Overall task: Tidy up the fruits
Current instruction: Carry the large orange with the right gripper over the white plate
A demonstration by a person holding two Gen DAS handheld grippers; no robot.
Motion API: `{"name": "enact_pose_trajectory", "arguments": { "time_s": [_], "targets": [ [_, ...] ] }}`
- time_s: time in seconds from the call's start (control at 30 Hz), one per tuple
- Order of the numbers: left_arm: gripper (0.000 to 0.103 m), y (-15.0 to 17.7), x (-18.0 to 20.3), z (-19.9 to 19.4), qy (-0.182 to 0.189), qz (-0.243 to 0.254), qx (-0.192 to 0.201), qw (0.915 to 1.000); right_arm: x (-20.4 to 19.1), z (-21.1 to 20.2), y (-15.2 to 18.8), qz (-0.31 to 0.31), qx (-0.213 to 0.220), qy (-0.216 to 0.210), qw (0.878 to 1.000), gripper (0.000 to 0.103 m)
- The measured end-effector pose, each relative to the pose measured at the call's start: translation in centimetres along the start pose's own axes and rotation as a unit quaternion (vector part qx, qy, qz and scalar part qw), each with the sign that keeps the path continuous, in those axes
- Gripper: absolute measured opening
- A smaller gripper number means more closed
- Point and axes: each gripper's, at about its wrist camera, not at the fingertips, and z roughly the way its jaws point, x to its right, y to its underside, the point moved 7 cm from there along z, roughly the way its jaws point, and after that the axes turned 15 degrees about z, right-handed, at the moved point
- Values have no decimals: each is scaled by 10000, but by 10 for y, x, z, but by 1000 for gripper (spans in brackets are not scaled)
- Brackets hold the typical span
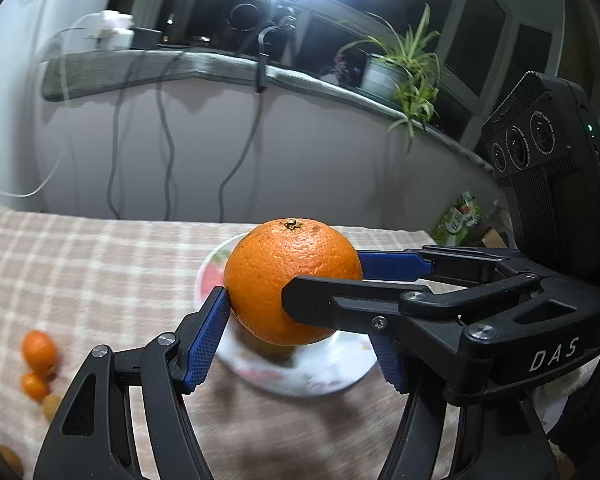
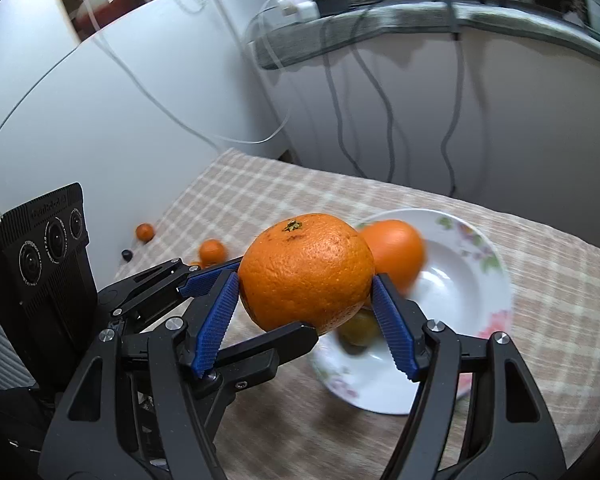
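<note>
A large orange hangs in the air above a white flowered plate. Both grippers touch it. My left gripper has its blue pads against the orange's left and right sides. My right gripper also has its blue pads on both sides of it, crossing the left one. On the plate lie a second orange and a small greenish fruit.
The table has a beige checked cloth. Small tangerines and kumquats lie on it at the left. Cables hang down the wall behind. A window ledge with a potted plant is at the back.
</note>
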Motion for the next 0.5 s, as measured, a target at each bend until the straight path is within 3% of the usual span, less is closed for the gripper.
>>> {"name": "enact_pose_trajectory", "arguments": {
  "time_s": [0.5],
  "targets": [
    [67, -17, 43, 61, 420, 298, -269, 9983, 70, -15, -10, 570, 213, 293, 9977, 71]
  ]
}}
